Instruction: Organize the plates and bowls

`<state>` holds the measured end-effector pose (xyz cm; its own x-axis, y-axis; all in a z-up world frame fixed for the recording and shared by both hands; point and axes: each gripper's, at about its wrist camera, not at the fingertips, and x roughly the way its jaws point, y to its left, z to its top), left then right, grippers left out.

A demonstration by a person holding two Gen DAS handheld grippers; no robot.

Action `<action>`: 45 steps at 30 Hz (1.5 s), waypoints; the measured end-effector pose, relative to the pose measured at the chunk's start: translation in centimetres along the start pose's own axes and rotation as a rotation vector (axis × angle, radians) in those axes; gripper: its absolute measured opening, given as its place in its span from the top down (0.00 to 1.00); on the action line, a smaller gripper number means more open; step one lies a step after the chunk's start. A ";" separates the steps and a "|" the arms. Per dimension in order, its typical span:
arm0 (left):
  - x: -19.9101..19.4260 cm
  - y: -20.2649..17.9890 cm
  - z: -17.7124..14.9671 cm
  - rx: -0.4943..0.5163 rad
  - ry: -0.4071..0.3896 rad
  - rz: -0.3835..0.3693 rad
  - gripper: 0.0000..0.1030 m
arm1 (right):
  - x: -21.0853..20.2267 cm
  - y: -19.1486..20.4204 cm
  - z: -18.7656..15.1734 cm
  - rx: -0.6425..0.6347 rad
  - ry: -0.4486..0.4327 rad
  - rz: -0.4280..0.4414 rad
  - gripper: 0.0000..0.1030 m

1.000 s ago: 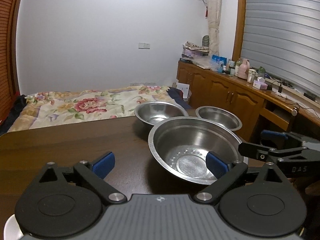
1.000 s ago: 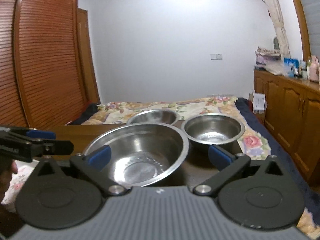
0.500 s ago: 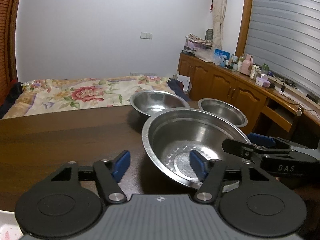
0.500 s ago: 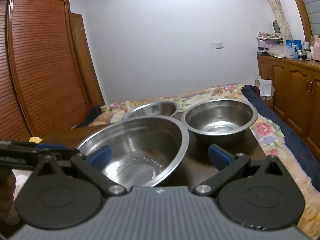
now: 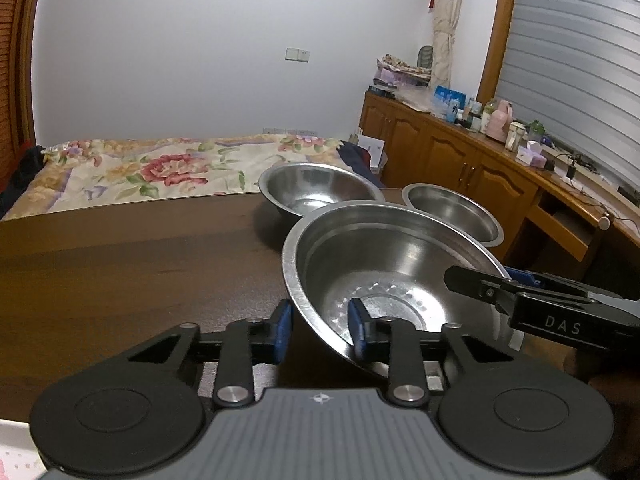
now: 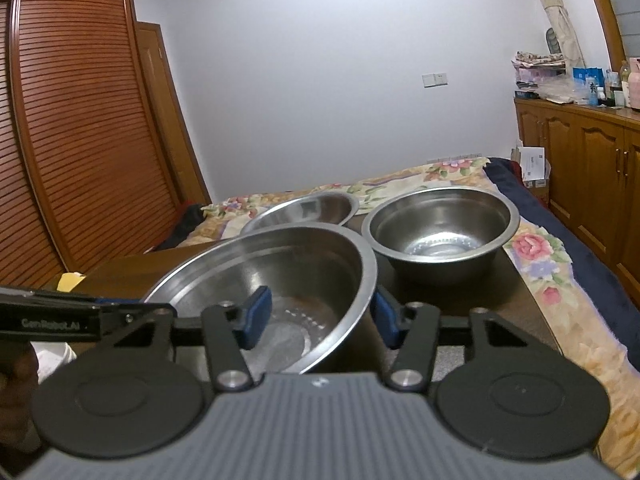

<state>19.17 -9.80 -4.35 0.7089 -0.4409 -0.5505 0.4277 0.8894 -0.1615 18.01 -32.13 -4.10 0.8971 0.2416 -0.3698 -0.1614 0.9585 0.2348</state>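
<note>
Now the big bowl [image 5: 384,280] sits on the bench [image 5: 120,264], tipped a little. The left tool [image 5: 318,330] and the right tool [image 6: 320,314] each straddle its rim, nearly closed, likely to lift it together. Two smaller bowls [image 6: 440,228] wait at 12 o'clock.

Count on the dark brown wooden tabletop [image 5: 120,264]: three round stainless-steel bowls in all. One large wide steel bowl [image 5: 392,280] at the near edge; one medium steel bowl [image 5: 316,192] and one smaller deep steel bowl [image 5: 452,212] toward the far edge. Two black handheld grippers with blue pads: left gripper [image 5: 320,330], right gripper [image 6: 320,318].
</note>
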 end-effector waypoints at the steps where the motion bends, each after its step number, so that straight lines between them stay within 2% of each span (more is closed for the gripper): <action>1: 0.0 0.0 0.0 0.000 0.000 0.003 0.71 | 0.0 0.0 0.0 0.001 0.001 -0.004 0.54; 3: 0.0 -0.1 0.0 0.002 0.002 0.007 0.71 | 0.1 -0.2 0.1 0.012 0.003 -0.005 0.58; 6: -0.4 -0.3 0.0 0.009 0.009 0.032 0.71 | 0.1 -0.8 0.1 0.044 0.003 0.004 0.73; 10: -1.2 -0.5 0.2 -0.003 -0.003 0.000 0.72 | -0.5 -0.5 0.1 0.023 -0.003 -0.016 0.73; 16: -3.3 -1.0 0.1 0.002 -0.023 -0.025 0.71 | -2.3 -0.6 0.8 0.055 -0.024 0.013 0.73; 22: -5.9 -1.5 -0.6 0.022 -0.046 -0.015 0.71 | -4.3 0.5 0.8 0.047 -0.016 0.028 0.73; 33: -9.9 -2.8 -3.6 0.029 -0.032 0.010 0.70 | -7.5 2.1 0.2 0.010 0.006 0.060 0.73; 41: -11.2 -3.0 -4.6 0.036 -0.035 0.021 0.70 | -8.2 2.2 0.0 -0.020 0.046 0.093 0.73; 45: -11.2 -3.2 -5.1 0.042 -0.024 0.008 0.70 | -8.6 2.1 0.2 -0.023 0.036 0.093 0.73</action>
<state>7.01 -7.09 -1.89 0.7255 -0.4372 -0.5315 0.4448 0.8872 -0.1228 10.04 -32.27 -0.27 0.8625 0.3343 -0.3800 -0.2526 0.9349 0.2492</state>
